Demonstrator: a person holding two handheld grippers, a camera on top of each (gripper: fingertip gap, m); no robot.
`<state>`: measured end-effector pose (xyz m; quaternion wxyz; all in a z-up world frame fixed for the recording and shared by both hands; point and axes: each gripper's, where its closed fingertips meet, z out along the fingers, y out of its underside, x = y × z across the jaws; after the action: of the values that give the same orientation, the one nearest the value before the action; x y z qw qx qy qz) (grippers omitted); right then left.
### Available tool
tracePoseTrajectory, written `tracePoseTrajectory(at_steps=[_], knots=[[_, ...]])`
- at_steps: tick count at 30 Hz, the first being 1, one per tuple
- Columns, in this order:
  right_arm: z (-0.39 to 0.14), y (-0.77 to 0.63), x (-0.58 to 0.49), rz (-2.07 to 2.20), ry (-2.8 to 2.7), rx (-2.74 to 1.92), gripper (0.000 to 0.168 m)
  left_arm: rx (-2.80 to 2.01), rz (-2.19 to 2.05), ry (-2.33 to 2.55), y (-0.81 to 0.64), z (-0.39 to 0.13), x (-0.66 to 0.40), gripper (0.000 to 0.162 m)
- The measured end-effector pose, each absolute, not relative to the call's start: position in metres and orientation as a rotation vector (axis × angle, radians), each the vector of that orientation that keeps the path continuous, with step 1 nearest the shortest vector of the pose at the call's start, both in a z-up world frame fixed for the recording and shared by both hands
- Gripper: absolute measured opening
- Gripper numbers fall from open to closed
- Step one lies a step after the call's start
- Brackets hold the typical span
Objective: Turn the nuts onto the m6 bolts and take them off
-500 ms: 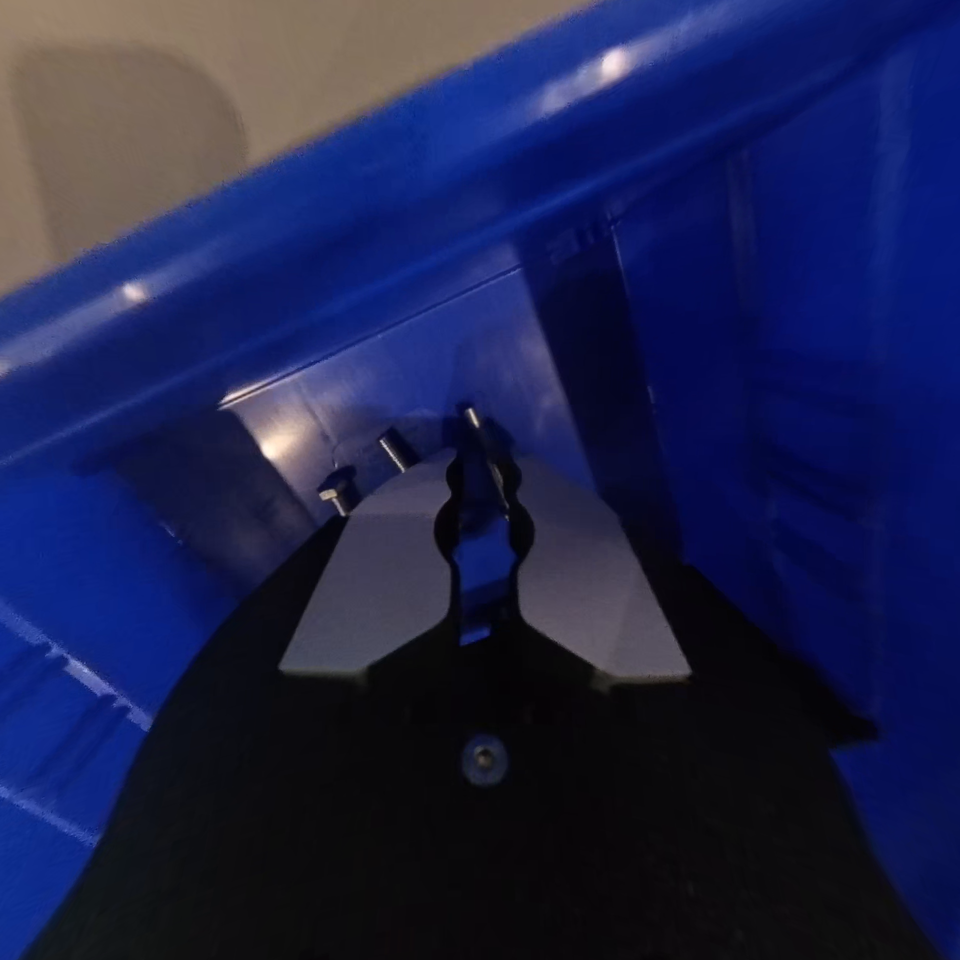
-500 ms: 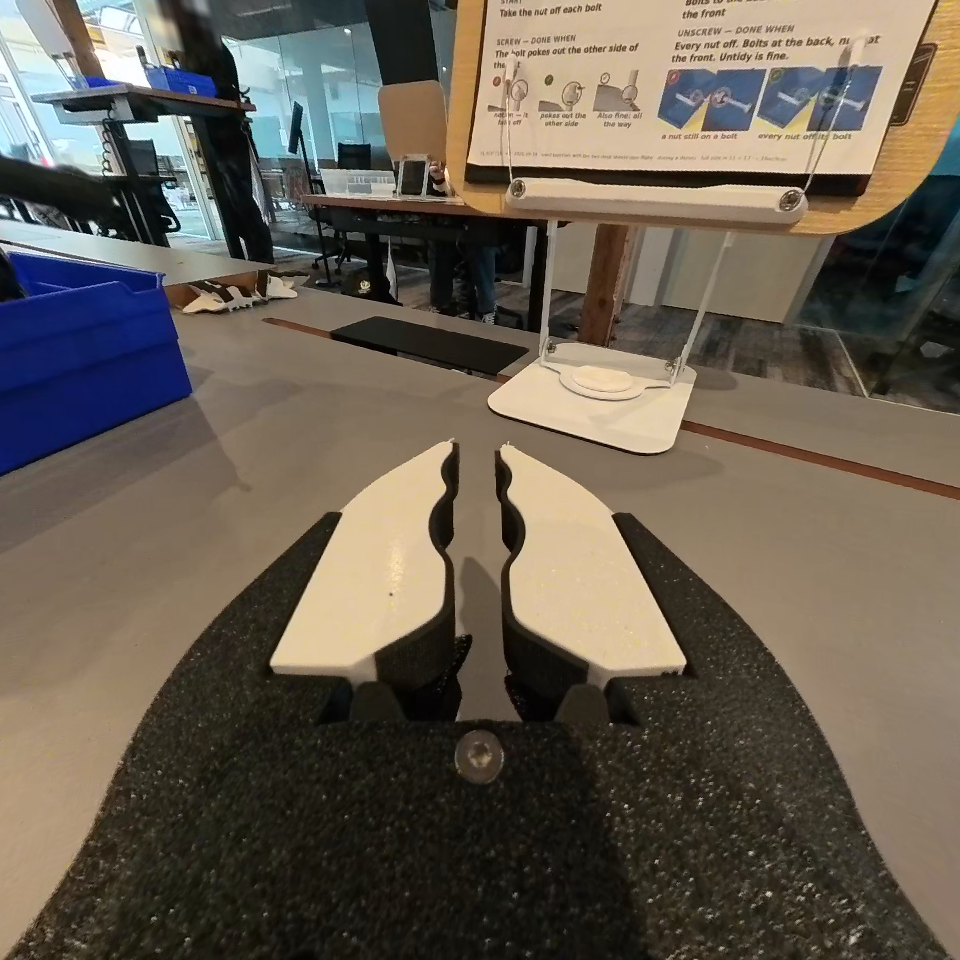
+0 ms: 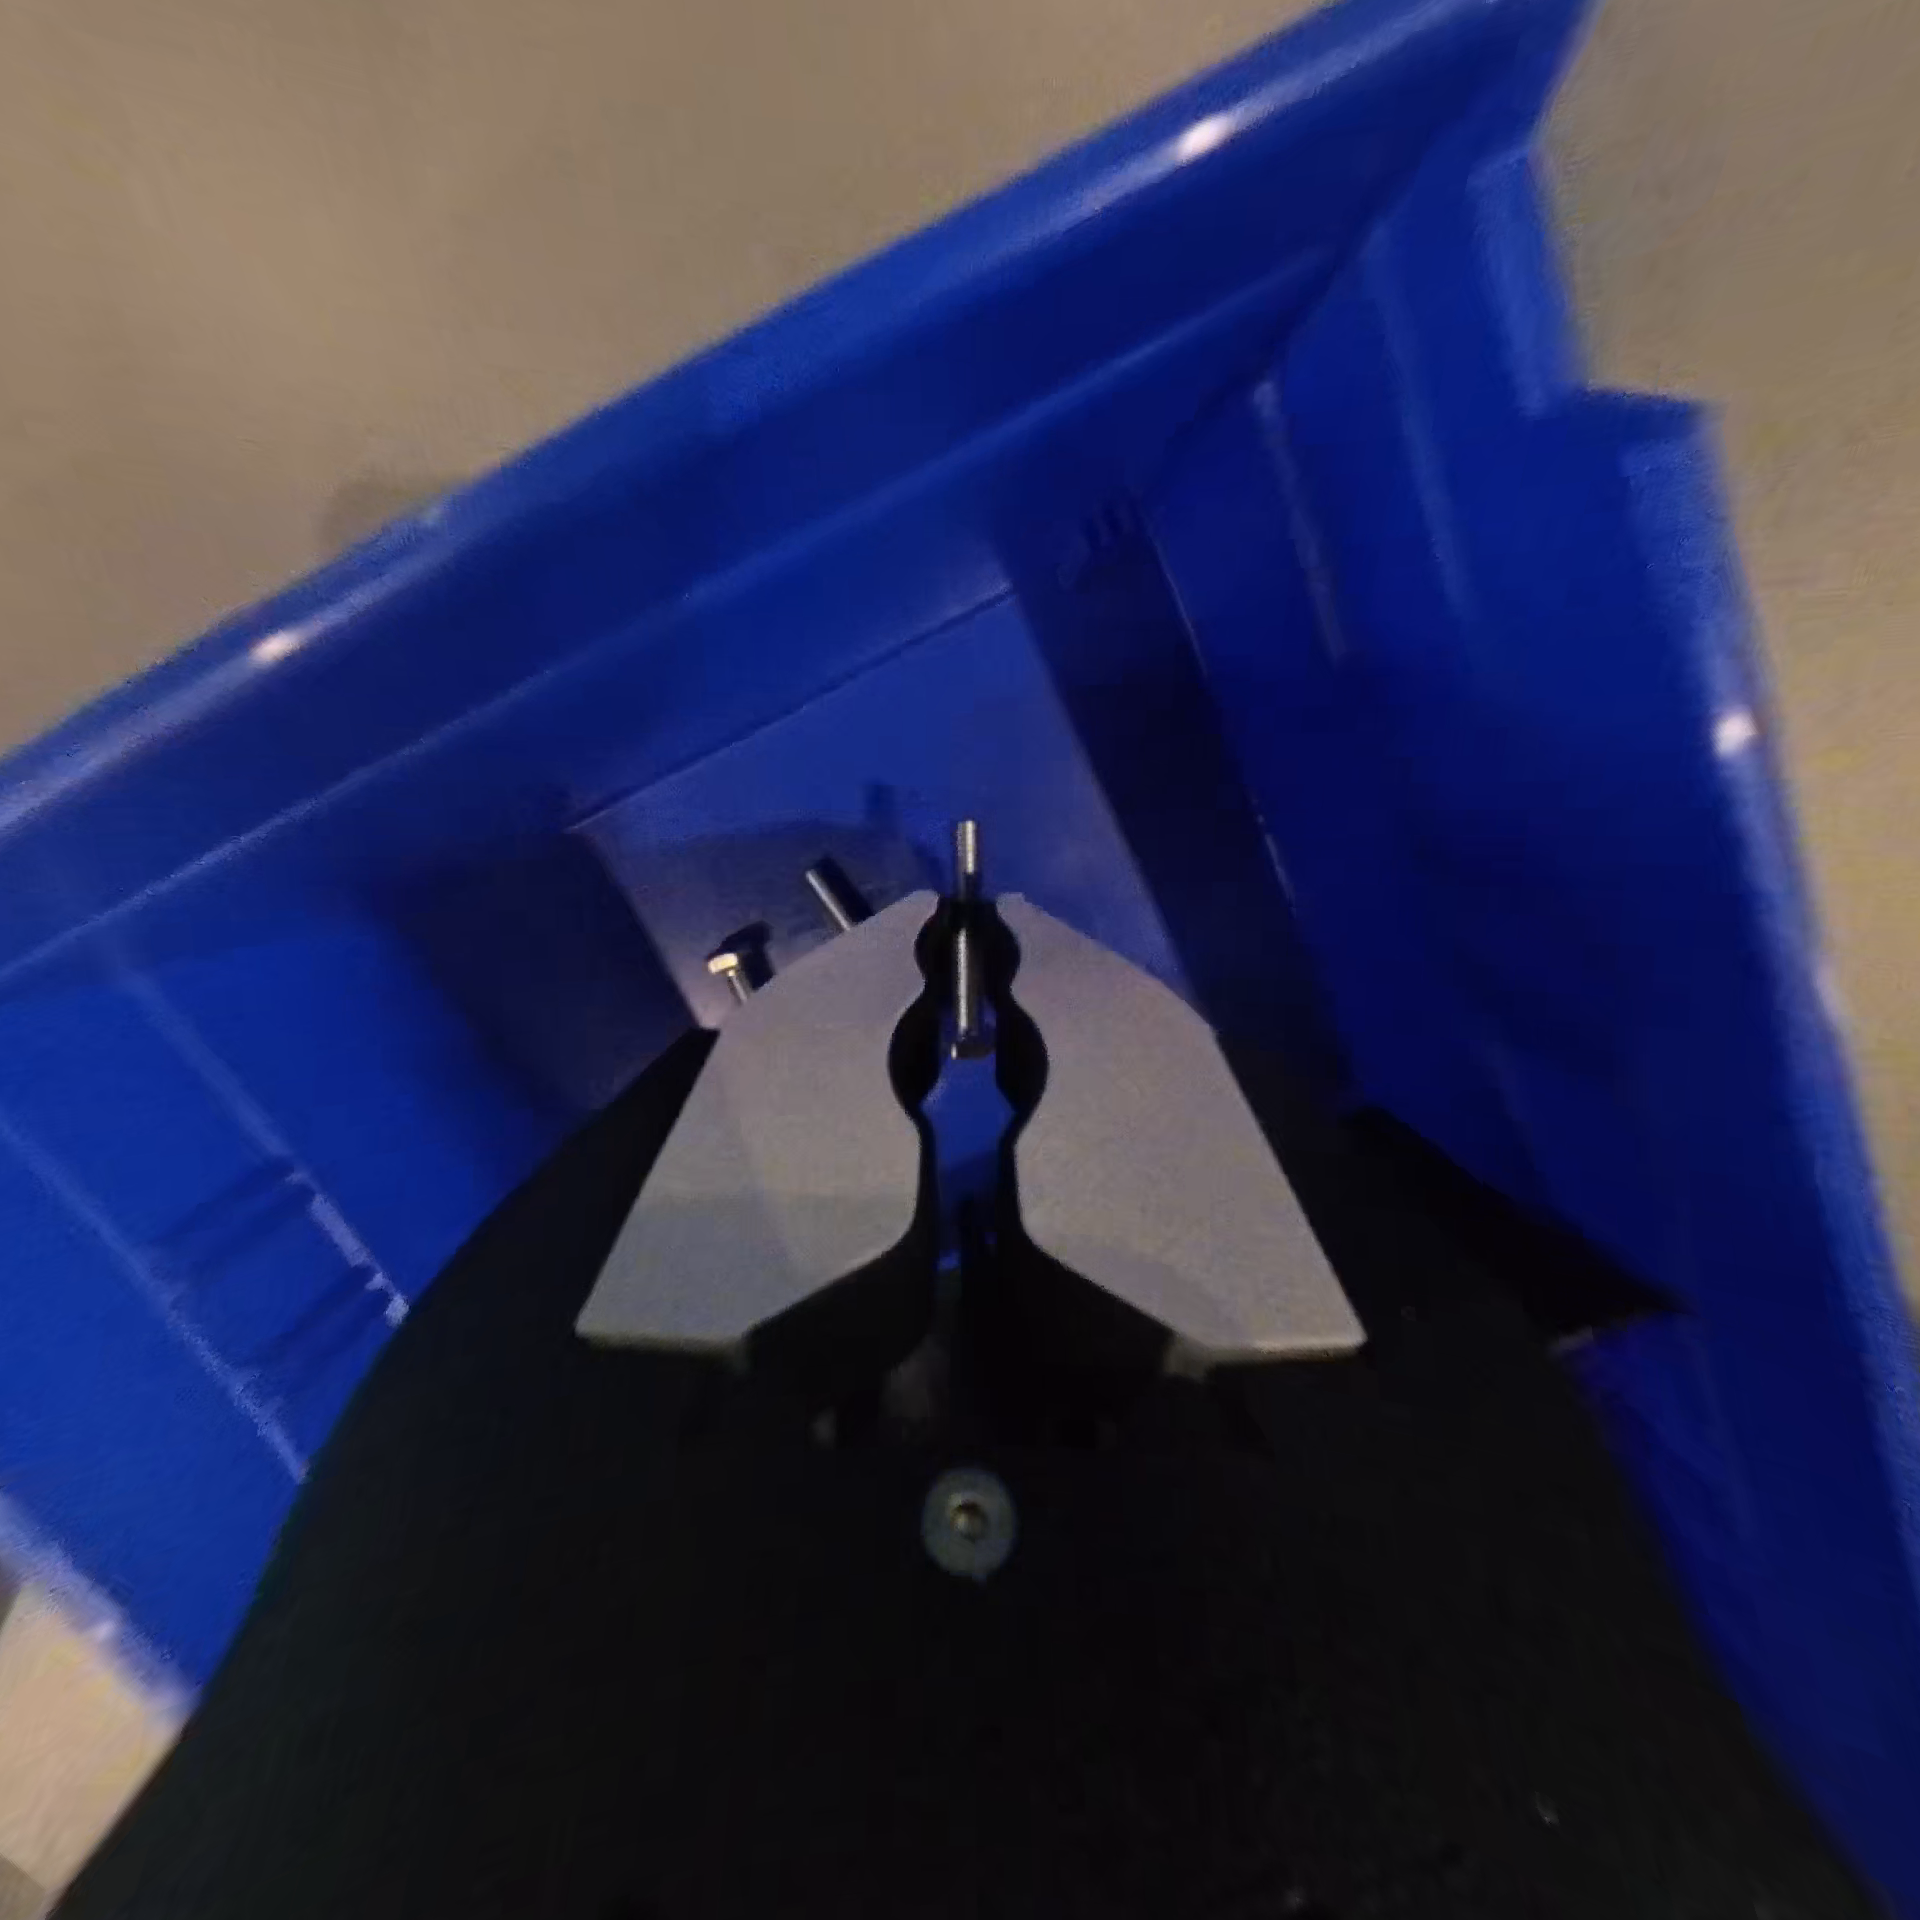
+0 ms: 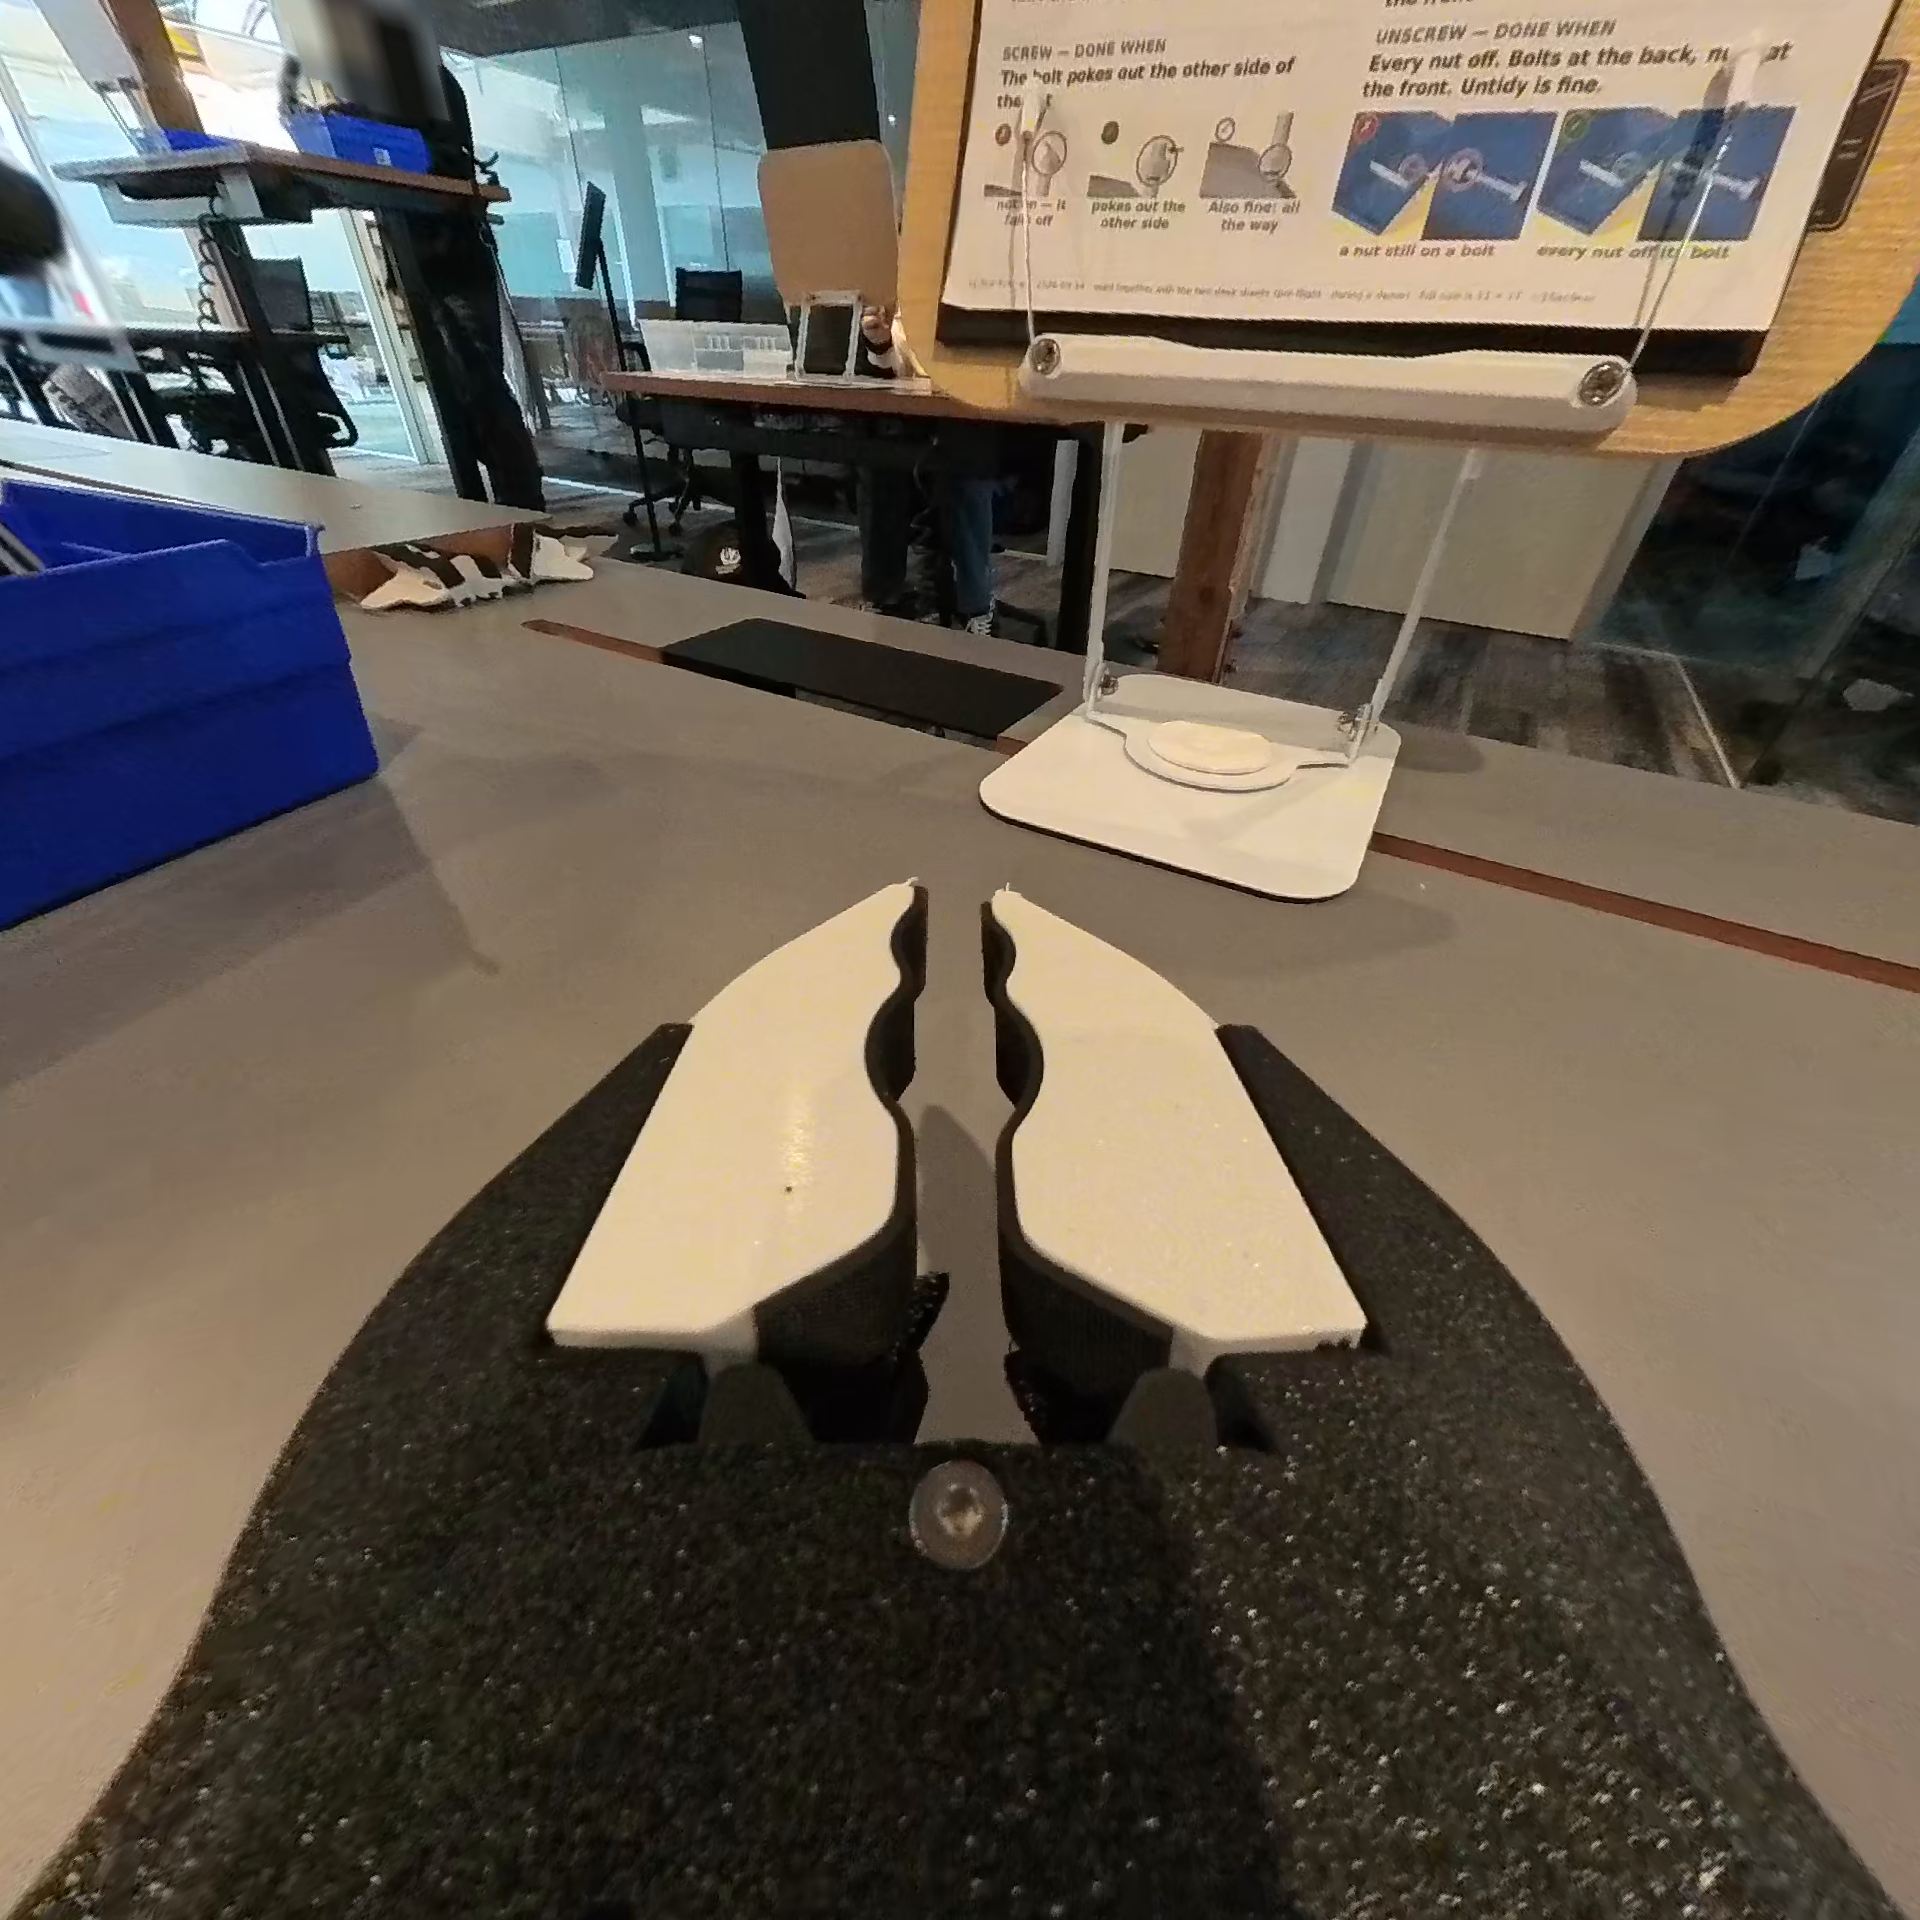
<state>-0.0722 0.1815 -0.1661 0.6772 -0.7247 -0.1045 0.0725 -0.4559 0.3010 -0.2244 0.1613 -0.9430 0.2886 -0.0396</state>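
While my left claw [image 3: 966,914] reaches down into the blue bin [image 3: 727,499], its fingers are clenched on one bolt [image 3: 966,935], which stands lengthwise in the slot, threaded tip just past the fingertips and head back between the pads. Two more bolts [image 3: 790,935] lie on the bin floor just left of the fingertips; I see no nuts. I judge a bolt light, rigid and slick, prone to pivot in the grip, so I would take it on the plain shank near the head, leaving the thread free. My right claw [image 4: 954,904] hovers released and empty over the grey table [image 4: 520,883], a white stand [image 4: 1195,810] with an instruction sheet ahead, the bin far left, an office beyond.
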Motion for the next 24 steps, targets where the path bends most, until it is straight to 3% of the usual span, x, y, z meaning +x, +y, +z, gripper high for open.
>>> tracePoseTrajectory(at_steps=[6, 10, 13, 24], knots=[[-0.165, 0.181, -0.075, 0.142, -0.250, -1.615, 0.007, -2.340, -0.290, 0.761, 0.281, -0.147, -0.428, 0.005], [-0.163, 0.180, -0.075, 0.131, -0.250, -1.593, 0.005, -1.932, -0.519, 0.817, 0.234, -0.080, -0.367, 0.005], [-0.164, 0.181, -0.075, 0.112, -0.262, -1.587, 0.004, -1.712, -0.644, 0.884, 0.191, -0.060, -0.315, 0.005], [-0.153, 0.174, -0.049, 0.032, -0.242, -1.494, 0.000, -1.643, -0.898, 1.110, 0.132, -0.163, -0.150, 0.005]])
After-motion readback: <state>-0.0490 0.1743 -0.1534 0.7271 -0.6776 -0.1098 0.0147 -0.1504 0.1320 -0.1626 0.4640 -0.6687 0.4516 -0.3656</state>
